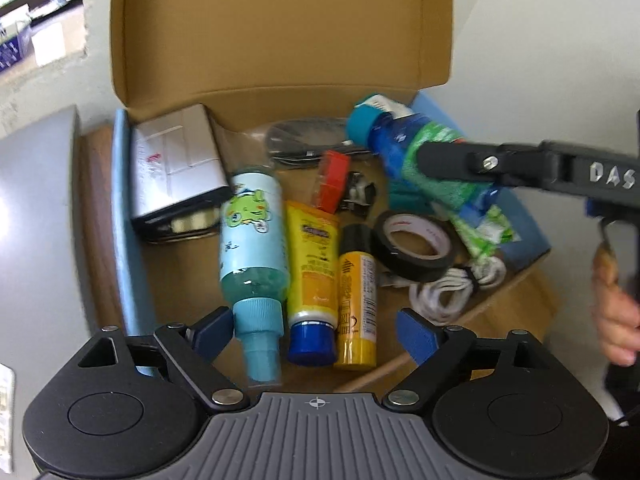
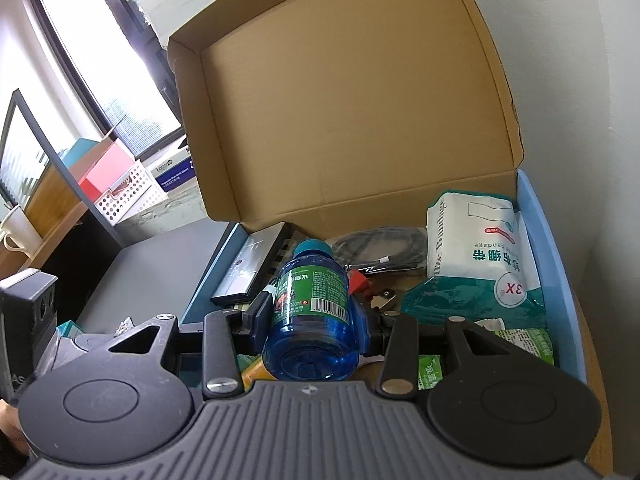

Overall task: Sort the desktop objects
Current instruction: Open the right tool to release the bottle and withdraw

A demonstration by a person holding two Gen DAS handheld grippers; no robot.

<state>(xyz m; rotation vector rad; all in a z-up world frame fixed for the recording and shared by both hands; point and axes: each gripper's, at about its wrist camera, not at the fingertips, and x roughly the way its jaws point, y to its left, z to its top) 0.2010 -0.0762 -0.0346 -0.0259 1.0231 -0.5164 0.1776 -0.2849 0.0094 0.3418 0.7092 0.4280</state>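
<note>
An open cardboard box [image 1: 280, 40] [image 2: 352, 92] holds the desktop objects. My right gripper [image 2: 312, 312] is shut on a blue bottle with a green label and teal cap [image 2: 310, 320] [image 1: 396, 148], held above the box's right side. My left gripper [image 1: 316, 332] is open at the box's near edge, its fingers on either side of a pale blue spray bottle [image 1: 252, 248], a yellow tube with a blue cap [image 1: 312, 276] and a yellow glue stick [image 1: 356, 300], none of them gripped.
In the box lie a silver case [image 1: 176, 164], black tape roll [image 1: 412, 244], white cable [image 1: 452, 284], red clip [image 1: 330, 180], black cable [image 2: 380, 252] and a white bandage packet [image 2: 476, 248]. A grey surface [image 1: 36, 208] is left of the box. A hand [image 1: 616, 304] holds the right gripper's handle.
</note>
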